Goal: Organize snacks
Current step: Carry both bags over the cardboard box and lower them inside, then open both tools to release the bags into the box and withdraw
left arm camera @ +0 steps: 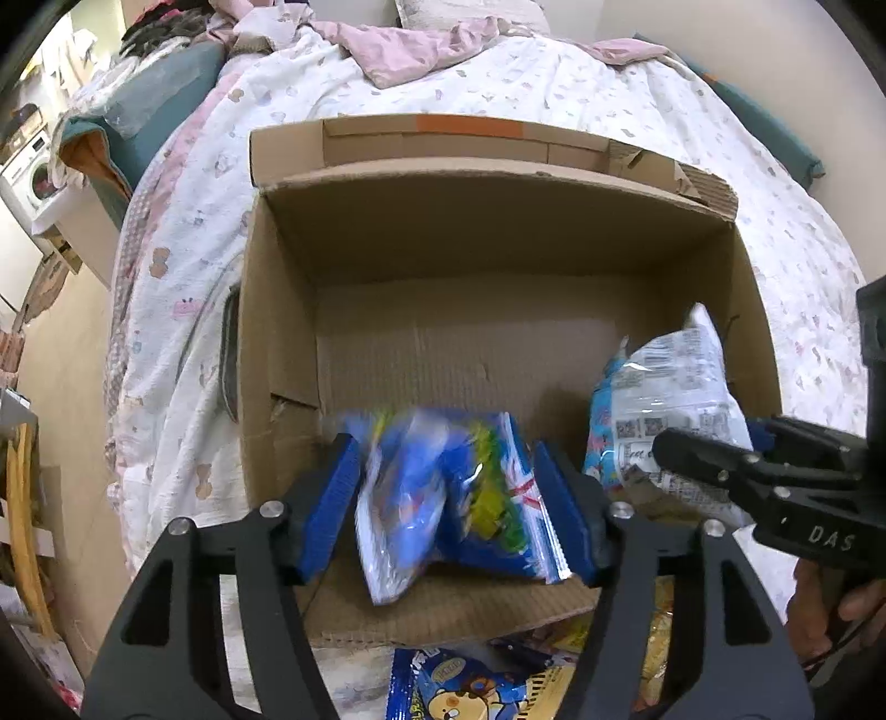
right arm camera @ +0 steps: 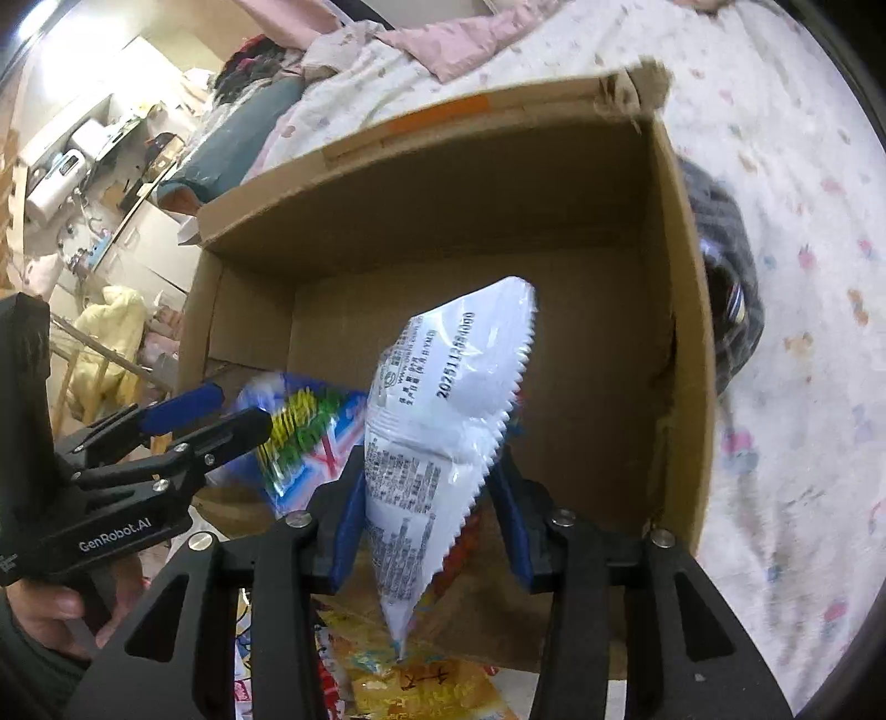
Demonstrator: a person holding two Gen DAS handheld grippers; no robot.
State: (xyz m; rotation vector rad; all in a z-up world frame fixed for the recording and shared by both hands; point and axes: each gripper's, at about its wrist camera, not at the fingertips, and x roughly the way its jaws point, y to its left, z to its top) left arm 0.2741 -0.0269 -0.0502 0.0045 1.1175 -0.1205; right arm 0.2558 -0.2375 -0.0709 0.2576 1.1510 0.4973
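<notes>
An open cardboard box (left arm camera: 277,343) lies on a bed, its inside bare. My left gripper (left arm camera: 448,504) is shut on a blue and green snack packet (left arm camera: 443,498) just inside the box's near edge; it also shows in the right wrist view (right arm camera: 302,437). My right gripper (right arm camera: 429,515) is shut on a white snack packet (right arm camera: 443,399) with printed text, held over the box's near edge. The same packet shows at right in the left wrist view (left arm camera: 664,387), with the right gripper (left arm camera: 720,459) beside it. The box shows in the right wrist view too (right arm camera: 681,310).
More snack packets lie on the bed in front of the box: a blue one with a bear (left arm camera: 459,687) and yellow ones (right arm camera: 421,687). A dark cloth (right arm camera: 725,288) lies right of the box. Pink bedding (left arm camera: 421,50) is bunched behind it.
</notes>
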